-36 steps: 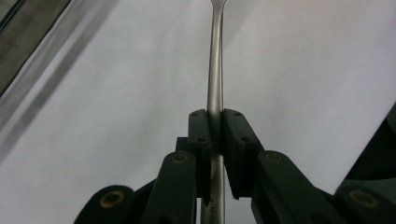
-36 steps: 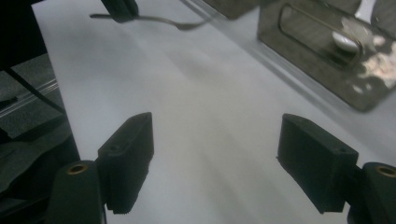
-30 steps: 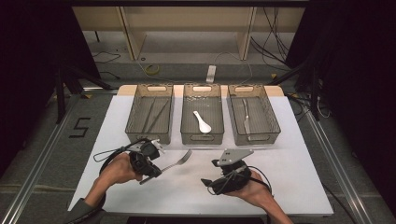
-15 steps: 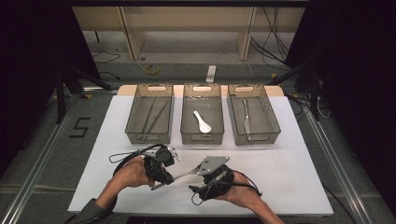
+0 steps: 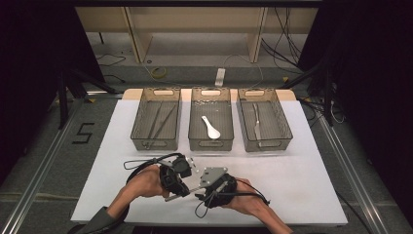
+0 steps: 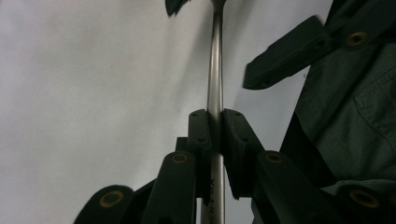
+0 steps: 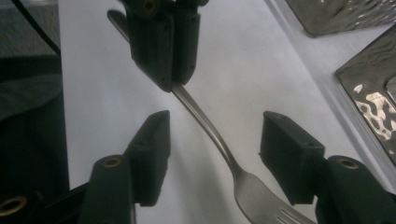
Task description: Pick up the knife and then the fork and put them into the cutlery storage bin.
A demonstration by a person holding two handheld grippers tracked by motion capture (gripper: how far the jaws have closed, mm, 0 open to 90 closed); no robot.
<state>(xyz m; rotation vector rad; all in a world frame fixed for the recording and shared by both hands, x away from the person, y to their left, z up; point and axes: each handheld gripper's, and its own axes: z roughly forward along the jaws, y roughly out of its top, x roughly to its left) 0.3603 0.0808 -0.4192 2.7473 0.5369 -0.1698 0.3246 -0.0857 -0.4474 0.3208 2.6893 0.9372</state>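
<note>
Paper, big and white (image 5: 302,170), covers the table, and three wire baskets sit in a row at its far side. The left basket (image 5: 157,141) has thin sticks in it, the middle basket (image 5: 211,144) has a white spoon (image 5: 210,127), and the right basket (image 5: 265,142) has a metal knife. Near the front, two hands meet over the paper. The left gripper (image 6: 214,135) is clenched tight on the handle of a metal fork (image 7: 210,128). The right gripper (image 7: 215,140) has its jaws on both sides of the fork's neck; they have just been closing, but they do not touch it yet.
</note>
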